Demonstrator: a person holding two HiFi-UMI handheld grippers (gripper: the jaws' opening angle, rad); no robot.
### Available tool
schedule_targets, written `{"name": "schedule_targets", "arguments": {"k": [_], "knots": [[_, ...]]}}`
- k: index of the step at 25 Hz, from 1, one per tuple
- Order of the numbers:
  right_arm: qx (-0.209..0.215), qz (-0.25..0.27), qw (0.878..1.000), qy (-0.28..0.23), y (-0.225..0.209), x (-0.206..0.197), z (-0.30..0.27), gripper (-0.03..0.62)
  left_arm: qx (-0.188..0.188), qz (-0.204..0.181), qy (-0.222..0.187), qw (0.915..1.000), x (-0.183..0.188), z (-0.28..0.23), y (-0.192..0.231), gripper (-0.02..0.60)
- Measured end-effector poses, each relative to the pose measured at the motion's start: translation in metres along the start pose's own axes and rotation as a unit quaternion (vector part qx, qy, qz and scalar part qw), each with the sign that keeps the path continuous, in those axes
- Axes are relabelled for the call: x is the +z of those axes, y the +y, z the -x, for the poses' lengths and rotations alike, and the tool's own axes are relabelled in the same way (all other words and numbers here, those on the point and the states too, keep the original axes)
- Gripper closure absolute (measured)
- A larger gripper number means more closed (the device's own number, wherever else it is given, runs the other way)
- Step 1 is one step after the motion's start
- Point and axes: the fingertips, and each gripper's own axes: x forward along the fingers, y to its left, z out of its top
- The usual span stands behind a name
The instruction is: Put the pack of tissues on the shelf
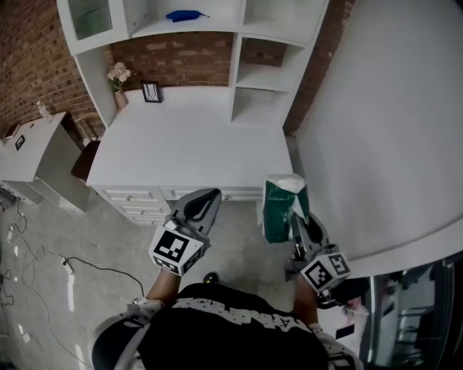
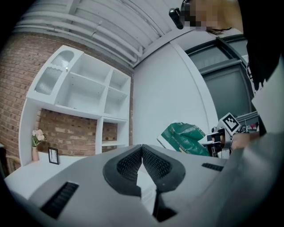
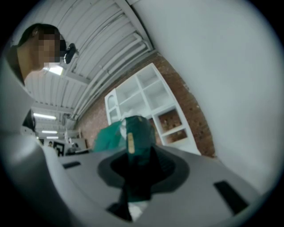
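A green and white pack of tissues (image 1: 283, 208) hangs in the air in front of the white desk (image 1: 195, 148), with my right gripper (image 1: 298, 225) shut on its lower end. In the right gripper view the green pack (image 3: 135, 142) fills the gap between the jaws. The pack (image 2: 185, 139) also shows at the right of the left gripper view. My left gripper (image 1: 203, 204) is shut with nothing in it, its tip (image 2: 142, 163) aimed toward the desk. The white shelf unit (image 1: 264, 76) stands on the back of the desk against the brick wall.
On the desk are a vase of flowers (image 1: 118, 78) and a small picture frame (image 1: 151, 92). A blue object (image 1: 184, 15) lies on an upper shelf. A white curved wall (image 1: 391, 130) runs along the right. A low cabinet (image 1: 32, 148) and floor cables (image 1: 69, 267) are at left.
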Motion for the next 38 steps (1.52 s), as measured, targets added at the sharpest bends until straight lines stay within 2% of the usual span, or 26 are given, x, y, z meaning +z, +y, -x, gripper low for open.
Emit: {"name": "schedule_targets", "arguments": {"k": [11,20,38], "knots": [[-0.01,-0.003,1.0,0.003,-0.001,-0.008,-0.063,0.492,0.004,0.01,0.002,0.9999,-0.011,-0.011,0.064,0.545],[-0.007,-0.004,1.0,0.026,-0.01,-0.014,-0.092,0.491,0.016,0.022,0.008,0.9996,-0.023,-0.022,0.088,0.545],[0.084,-0.019,0.996,0.031,-0.066,-0.001,-0.21,0.491,0.104,-0.025,0.014,0.9942,-0.019,-0.087,0.151,0.545]]}}
